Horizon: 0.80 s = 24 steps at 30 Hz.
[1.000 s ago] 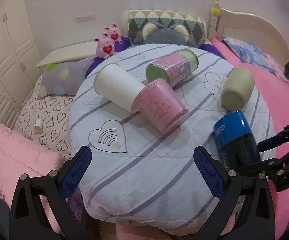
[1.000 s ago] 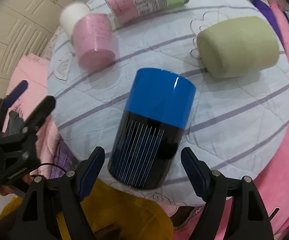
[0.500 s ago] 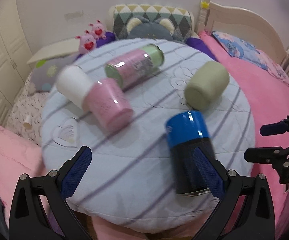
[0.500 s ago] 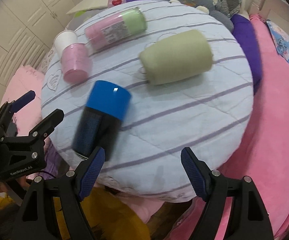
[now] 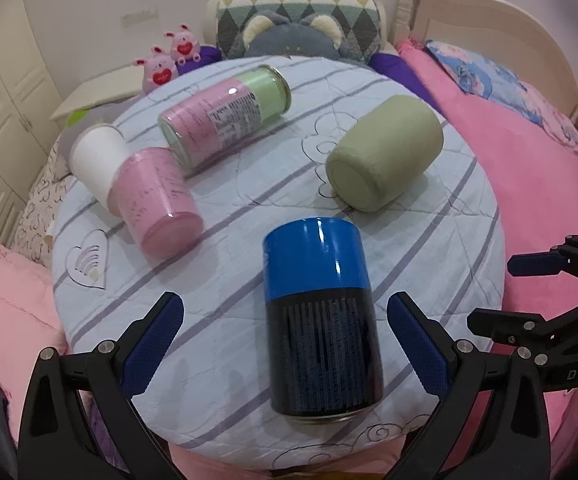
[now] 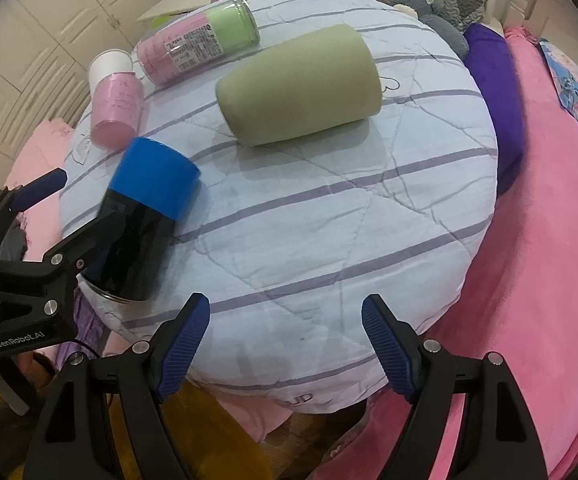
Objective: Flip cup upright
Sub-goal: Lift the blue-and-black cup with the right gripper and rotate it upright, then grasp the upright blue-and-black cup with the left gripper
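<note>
A blue-and-black cup [image 5: 321, 316] lies on its side near the front edge of a round cushion covered in striped white cloth [image 5: 229, 240]; it also shows in the right wrist view [image 6: 145, 220]. My left gripper [image 5: 285, 344] is open, its fingers on either side of this cup without touching it. My right gripper [image 6: 287, 344] is open and empty, over the cushion's front right edge. An olive-green cup [image 6: 301, 84] lies on its side at the middle right; it also shows in the left wrist view [image 5: 385, 156].
A pink cup [image 5: 157, 204], a white cup [image 5: 97, 160] and a pink-and-green jar [image 5: 225, 116] lie on their sides at the cushion's left and back. Pillows, plush toys [image 5: 169, 60] and a pink blanket [image 5: 537, 168] surround the cushion.
My left gripper has moved right and closer, so the blue-and-black cup now lies between its fingers. My right gripper has drawn back and swung right, away from that cup.
</note>
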Each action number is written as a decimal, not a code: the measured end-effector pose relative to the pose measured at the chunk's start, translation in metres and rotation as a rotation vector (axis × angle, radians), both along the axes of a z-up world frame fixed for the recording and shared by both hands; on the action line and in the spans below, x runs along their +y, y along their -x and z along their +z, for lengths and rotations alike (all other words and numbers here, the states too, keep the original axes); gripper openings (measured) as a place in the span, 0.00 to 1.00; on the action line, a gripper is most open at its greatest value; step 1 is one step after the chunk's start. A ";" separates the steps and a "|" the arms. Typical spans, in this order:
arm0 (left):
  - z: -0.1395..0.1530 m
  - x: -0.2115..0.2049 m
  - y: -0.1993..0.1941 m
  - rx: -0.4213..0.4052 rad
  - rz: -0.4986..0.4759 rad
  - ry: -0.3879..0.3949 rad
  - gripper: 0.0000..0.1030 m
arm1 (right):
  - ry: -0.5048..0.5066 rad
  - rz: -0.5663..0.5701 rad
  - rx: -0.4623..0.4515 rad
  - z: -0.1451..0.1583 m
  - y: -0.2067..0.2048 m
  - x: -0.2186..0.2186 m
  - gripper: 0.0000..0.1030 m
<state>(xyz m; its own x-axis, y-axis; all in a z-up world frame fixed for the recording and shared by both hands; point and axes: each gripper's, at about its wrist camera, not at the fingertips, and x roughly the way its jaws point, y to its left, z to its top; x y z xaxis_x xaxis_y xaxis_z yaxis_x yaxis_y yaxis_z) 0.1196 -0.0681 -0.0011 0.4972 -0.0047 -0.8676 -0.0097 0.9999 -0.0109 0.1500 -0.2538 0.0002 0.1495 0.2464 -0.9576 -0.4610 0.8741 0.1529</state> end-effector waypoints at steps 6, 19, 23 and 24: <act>-0.006 -0.010 -0.011 0.026 0.007 -0.031 1.00 | -0.021 0.004 0.009 -0.010 -0.012 -0.008 0.77; -0.022 -0.010 -0.030 0.100 0.052 -0.009 1.00 | -0.104 0.035 0.085 -0.033 -0.032 -0.006 0.77; -0.026 -0.006 -0.034 0.113 0.069 0.015 1.00 | -0.131 0.041 0.100 -0.036 -0.035 -0.004 0.77; -0.026 -0.006 -0.034 0.111 0.075 0.009 0.96 | -0.132 0.041 0.100 -0.037 -0.036 -0.004 0.77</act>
<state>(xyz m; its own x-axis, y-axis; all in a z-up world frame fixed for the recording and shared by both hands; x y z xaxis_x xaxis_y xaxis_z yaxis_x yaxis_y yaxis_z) 0.1536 -0.0743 -0.0272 0.3974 0.0214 -0.9174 -0.0865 0.9962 -0.0142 0.1857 -0.2578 -0.0369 0.0421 0.3753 -0.9259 -0.4730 0.8238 0.3124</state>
